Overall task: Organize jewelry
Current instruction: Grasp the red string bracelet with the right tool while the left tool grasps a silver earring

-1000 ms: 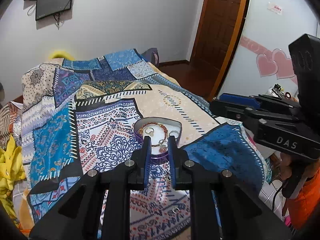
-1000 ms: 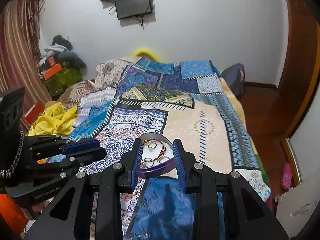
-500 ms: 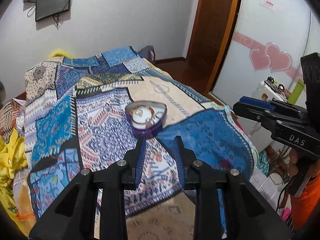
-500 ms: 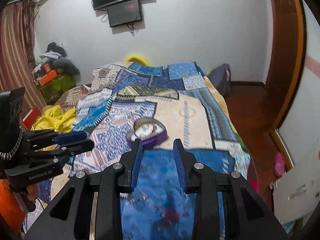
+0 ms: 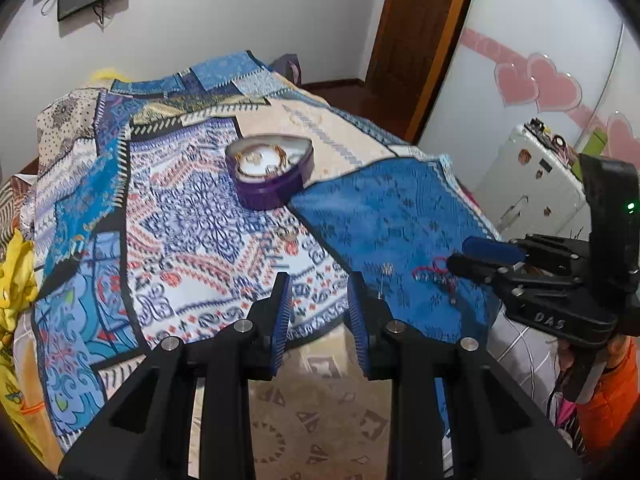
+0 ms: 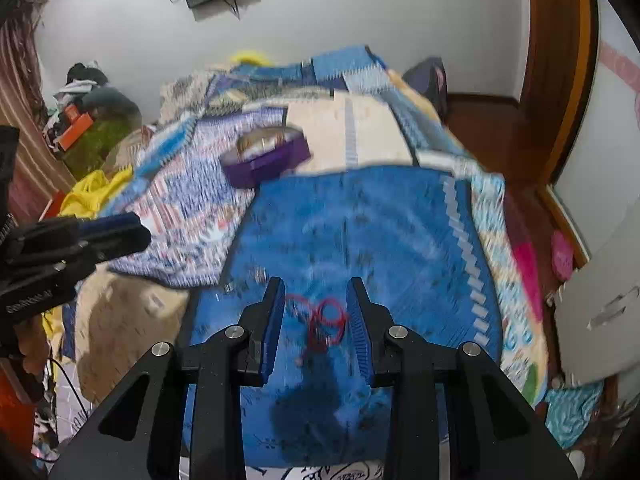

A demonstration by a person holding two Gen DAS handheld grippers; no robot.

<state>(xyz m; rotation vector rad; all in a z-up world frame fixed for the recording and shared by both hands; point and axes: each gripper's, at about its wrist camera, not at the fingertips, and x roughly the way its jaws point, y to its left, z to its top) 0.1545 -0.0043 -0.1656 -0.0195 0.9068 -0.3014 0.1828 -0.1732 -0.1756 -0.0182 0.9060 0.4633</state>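
A purple heart-shaped jewelry box [image 5: 272, 172] sits open on the patterned bedspread, with gold pieces on its white lining; it also shows blurred in the right wrist view [image 6: 266, 154]. A red string bracelet [image 6: 324, 318] lies on the blue patch of cloth, just beyond and between the fingers of my open right gripper [image 6: 316, 316]. In the left wrist view the bracelet [image 5: 434, 270] lies just left of the right gripper's fingertips [image 5: 480, 254]. My left gripper [image 5: 318, 312] is open and empty over the near edge of the bed. Small silver pieces [image 5: 384, 276] lie on the blue patch.
The bed's right edge drops to a wooden floor by a door [image 5: 416, 40]. A white cabinet [image 5: 532, 184] stands at the right. Yellow cloth [image 6: 94, 192] and clutter lie left of the bed. The bedspread [image 5: 188, 216] covers the whole bed.
Both grippers have drawn back from the jewelry box toward the near end of the bed. The right gripper has come down over the red bracelet. Both jaws have opened wider.
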